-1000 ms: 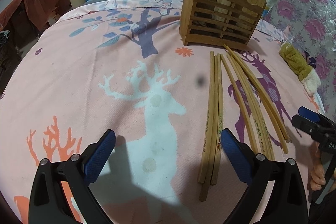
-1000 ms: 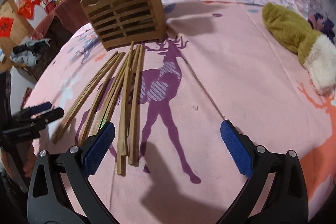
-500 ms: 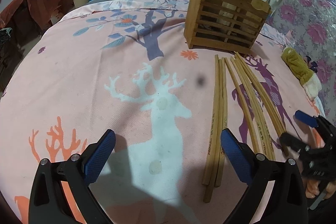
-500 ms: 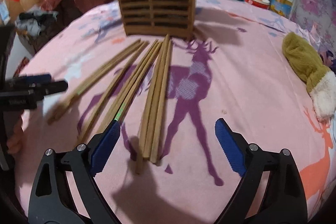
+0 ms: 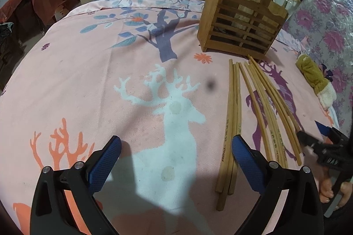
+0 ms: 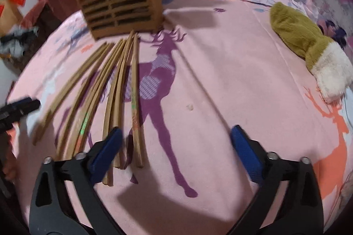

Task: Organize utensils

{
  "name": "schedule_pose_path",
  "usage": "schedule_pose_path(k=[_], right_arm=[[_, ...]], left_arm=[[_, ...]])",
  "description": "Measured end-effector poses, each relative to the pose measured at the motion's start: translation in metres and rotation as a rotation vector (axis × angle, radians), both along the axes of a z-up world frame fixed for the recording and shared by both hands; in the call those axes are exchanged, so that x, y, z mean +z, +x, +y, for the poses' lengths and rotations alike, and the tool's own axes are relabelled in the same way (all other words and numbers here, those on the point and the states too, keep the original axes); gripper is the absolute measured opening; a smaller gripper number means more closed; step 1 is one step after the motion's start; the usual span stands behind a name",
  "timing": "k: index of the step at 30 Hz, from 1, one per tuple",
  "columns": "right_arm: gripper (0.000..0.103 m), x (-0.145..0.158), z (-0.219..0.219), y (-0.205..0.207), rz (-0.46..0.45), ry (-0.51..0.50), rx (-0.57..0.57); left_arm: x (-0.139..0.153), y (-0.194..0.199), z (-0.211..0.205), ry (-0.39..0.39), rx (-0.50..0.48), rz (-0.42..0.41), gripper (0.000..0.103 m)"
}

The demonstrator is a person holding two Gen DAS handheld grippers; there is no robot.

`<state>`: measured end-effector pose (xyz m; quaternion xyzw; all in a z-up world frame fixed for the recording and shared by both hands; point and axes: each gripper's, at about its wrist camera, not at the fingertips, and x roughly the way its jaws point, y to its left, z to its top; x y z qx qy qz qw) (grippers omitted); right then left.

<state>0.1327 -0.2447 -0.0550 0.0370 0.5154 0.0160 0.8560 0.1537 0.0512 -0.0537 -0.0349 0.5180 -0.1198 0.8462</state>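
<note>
1. Jaws of the left gripper point(image 5: 175, 152) are spread wide and nothing is held between them; the blue textured pads point(image 5: 106, 160) are kept low above the cloth, and the right-hand pad is placed just beside the nearest bundle of chopsticks.
2. The right gripper point(image 6: 176, 146) is also kept wide apart and empty. Its left-hand pad is seen over the near ends of the chopsticks point(image 6: 119, 89), probably so that one can be pinched next.
3. The chopsticks are long, thin wooden sticks, some slightly bent. They are laid flat in a loose fan, with the far tips close to the holder, which makes a grip at the thick near ends easier.
4. The wooden holder point(image 5: 240, 21) is placed upright just behind the far tips. It is built from horizontal slats with a shaped back board, and no chopstick is seen inside it, so the sorting is judged as not yet begun.
5. The tablecloth point(image 5: 88, 80) is soft, pink and printed with deer; a green plush mitten point(image 6: 308, 45) with white cuff is left well apart at the right.
</note>
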Motion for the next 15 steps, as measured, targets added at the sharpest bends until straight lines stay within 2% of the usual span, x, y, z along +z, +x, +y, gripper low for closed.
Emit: schedule_pose_path(k=[2,7,15], right_arm=[[0.097,-0.002,0.008,-0.002,-0.016,-0.061,0.014],[0.098,-0.003,0.006,-0.004,-0.022,-0.049,0.01],[0.098,-0.003,0.007,-0.004,-0.025,-0.051,0.007]], left_arm=[[0.0,-0.002,0.0,-0.014,-0.008,0.004,0.098],[-0.002,-0.004,-0.003,-0.025,-0.031,0.017,0.098],[-0.01,-0.003,-0.016,0.104,-0.061,0.002,0.098]])
